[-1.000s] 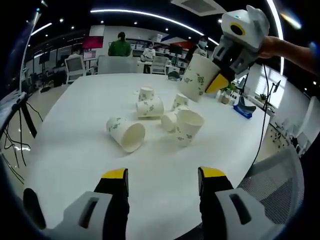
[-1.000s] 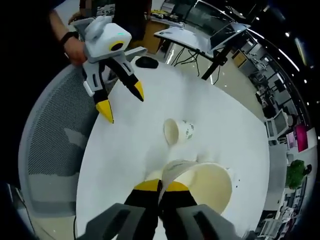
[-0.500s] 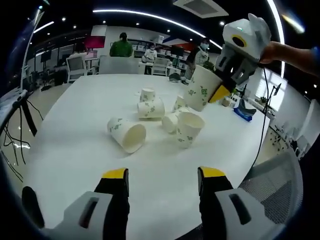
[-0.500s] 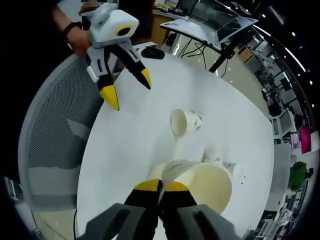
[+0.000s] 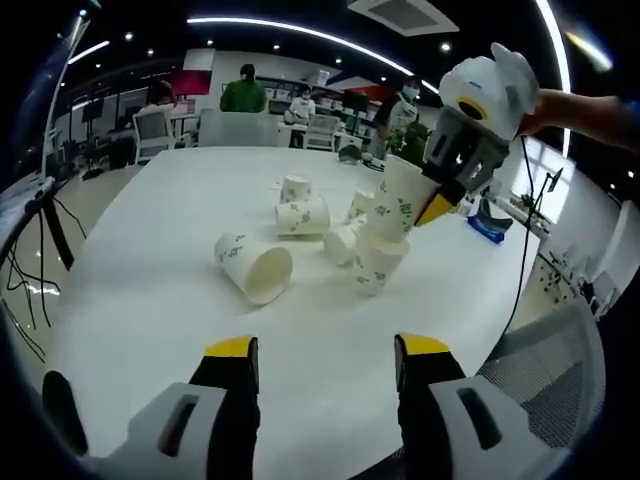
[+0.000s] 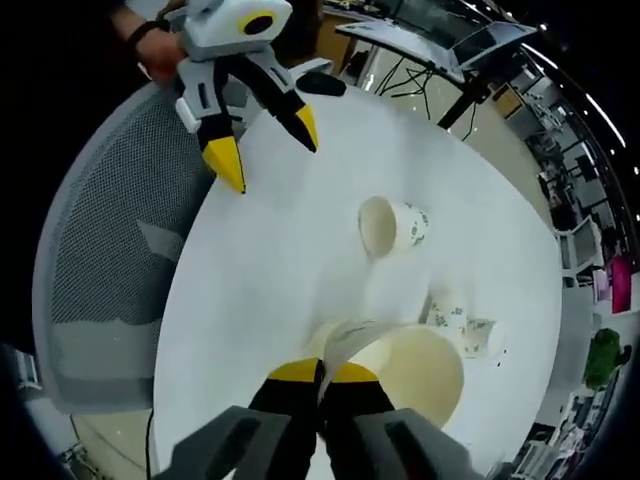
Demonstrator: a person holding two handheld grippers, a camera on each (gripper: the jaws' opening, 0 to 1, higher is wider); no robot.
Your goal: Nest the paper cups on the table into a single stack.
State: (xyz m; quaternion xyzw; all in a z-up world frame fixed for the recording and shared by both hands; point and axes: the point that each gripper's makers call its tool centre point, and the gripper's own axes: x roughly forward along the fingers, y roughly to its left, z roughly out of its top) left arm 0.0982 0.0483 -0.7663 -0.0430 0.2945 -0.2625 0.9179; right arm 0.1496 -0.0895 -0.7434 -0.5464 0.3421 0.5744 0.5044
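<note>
- Right tool [image 6: 321,375] clamped on rim of held paper cup [image 5: 396,199], poised mouth-up over upright cup [image 5: 376,262], apparently entering it, likely for nesting.
- Left tool [image 5: 322,358] open, empty, low over near edge of tabletop [image 5: 150,290], probably waiting.
- Loose cups: tipped cup [image 5: 252,268] near, cluster [image 5: 300,205] beyond.
- Right hand [image 5: 545,95] raised, tool angled down.

**Setting: open-plan office**

A large white round-edged table [image 5: 150,280] fills the centre. Grey mesh office chair [image 6: 100,290] at left of the right gripper view. Desks with monitors [image 5: 150,128] and seated people [image 5: 240,92] line the upper background; ceiling strip lighting [image 5: 290,28] overhead.
</note>
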